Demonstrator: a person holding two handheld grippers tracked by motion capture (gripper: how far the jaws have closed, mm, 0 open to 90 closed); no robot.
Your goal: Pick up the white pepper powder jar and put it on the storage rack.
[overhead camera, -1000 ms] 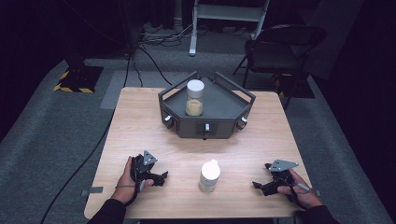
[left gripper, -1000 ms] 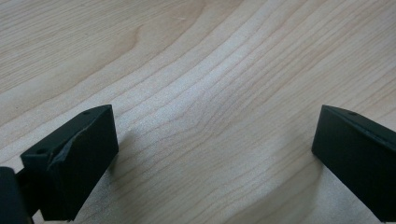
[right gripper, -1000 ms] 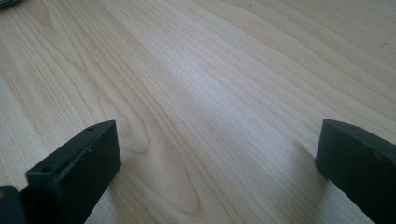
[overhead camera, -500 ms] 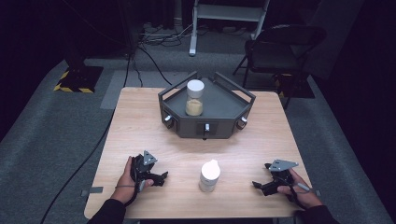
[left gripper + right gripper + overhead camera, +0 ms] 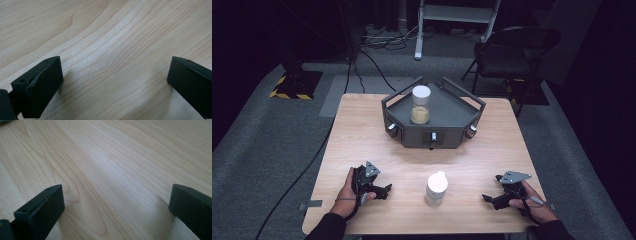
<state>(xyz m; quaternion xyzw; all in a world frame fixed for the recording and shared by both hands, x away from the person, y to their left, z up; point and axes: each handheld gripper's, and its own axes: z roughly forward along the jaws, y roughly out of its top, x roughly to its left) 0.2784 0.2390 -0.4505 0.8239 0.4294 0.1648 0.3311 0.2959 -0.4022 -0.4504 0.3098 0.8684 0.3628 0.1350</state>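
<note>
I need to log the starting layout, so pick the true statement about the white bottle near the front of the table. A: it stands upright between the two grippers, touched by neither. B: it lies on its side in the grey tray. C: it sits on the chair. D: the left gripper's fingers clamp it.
A: the white bottle stands upright on the table, apart from the left gripper and the right gripper, both open.
</note>
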